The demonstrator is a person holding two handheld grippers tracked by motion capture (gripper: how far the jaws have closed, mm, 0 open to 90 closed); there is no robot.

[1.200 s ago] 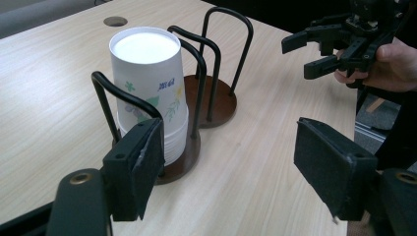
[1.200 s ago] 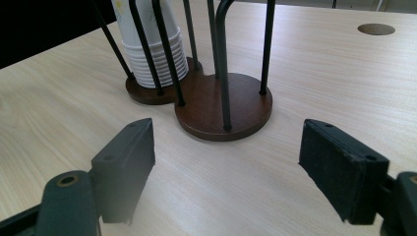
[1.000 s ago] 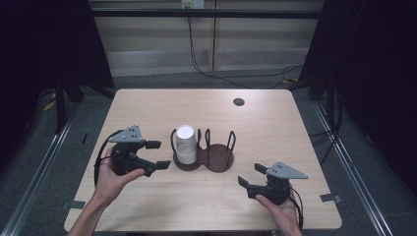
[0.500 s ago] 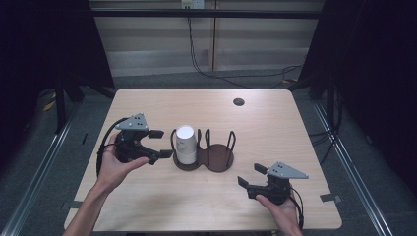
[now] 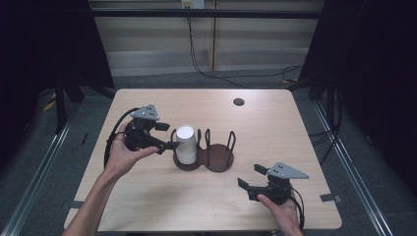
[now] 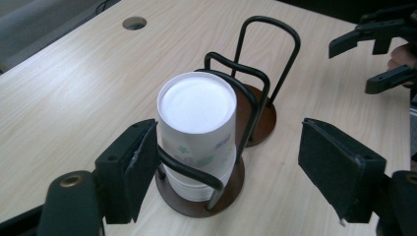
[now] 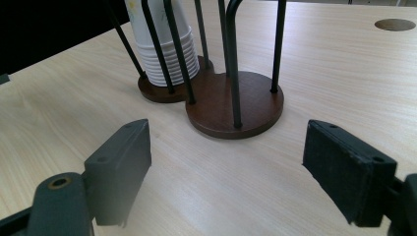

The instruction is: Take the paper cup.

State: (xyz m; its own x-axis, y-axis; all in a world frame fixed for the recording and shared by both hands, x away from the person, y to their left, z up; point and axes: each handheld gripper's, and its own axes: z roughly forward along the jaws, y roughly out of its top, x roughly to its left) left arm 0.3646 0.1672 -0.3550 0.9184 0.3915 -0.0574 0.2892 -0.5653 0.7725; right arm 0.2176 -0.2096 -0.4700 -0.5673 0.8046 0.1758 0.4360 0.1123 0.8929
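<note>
Right now I have my left gripper point(image 5: 169, 136) up beside the stack of paper cups point(image 5: 186, 144), jaws spread wide with the stack partly between them but no pad pressing on it. They have just narrowed a little. In the left gripper view one pad sits just beside the stack's wall point(image 6: 196, 132), the other well off to the side. The cups stand upside down in the left ring of the double wire cup holder point(image 5: 216, 158), near the middle of the wooden table point(image 5: 295, 132); the holder's right ring holds nothing. My right gripper point(image 5: 252, 176) rests low at the near right part of the table, apart from the holder, its jaws having just opened wider with only bare tabletop between them. In the right gripper view the holder's brown base point(image 7: 236, 105) lies ahead of the jaws.
</note>
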